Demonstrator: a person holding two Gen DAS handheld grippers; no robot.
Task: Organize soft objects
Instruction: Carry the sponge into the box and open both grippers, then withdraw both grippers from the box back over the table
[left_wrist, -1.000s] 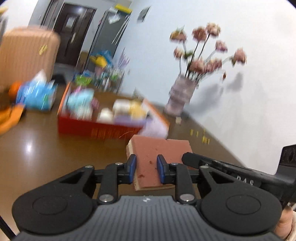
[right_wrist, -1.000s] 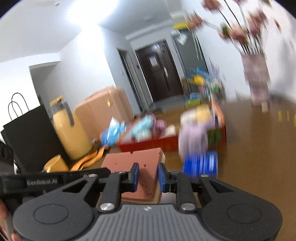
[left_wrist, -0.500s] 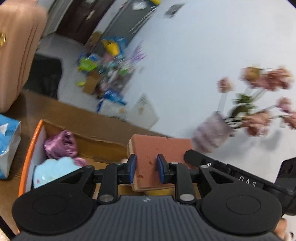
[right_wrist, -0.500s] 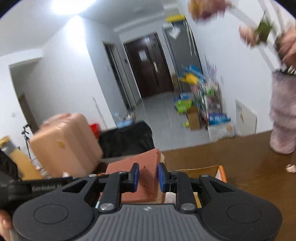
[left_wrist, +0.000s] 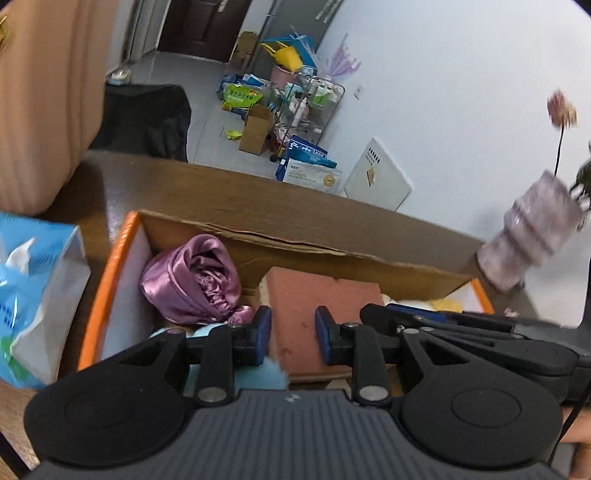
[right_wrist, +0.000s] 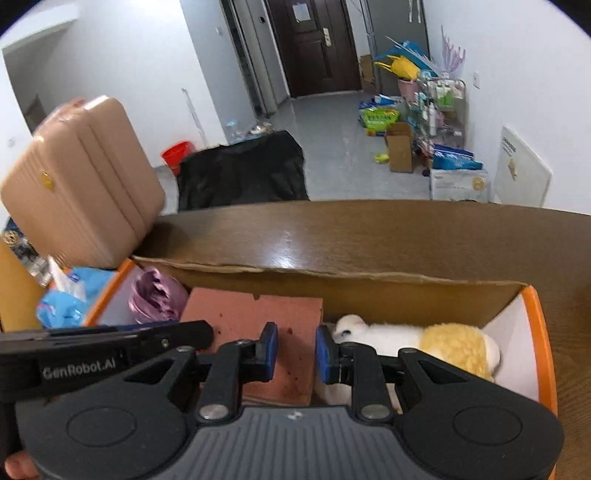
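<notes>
Left wrist view: at lower centre the left gripper (left_wrist: 292, 338) pinches the red sponge block (left_wrist: 325, 295), its jaws opening slightly with the sponge between the blue pads. The block hangs over the cardboard box (left_wrist: 295, 242), right of a purple satin cloth (left_wrist: 195, 280).

Right wrist view: at lower centre the right gripper (right_wrist: 291, 350) clamps the sponge's other edge, beside a white-and-yellow plush toy (right_wrist: 436, 341). The sponge looks light and squashy; shallow edge grips should suffice.
</notes>
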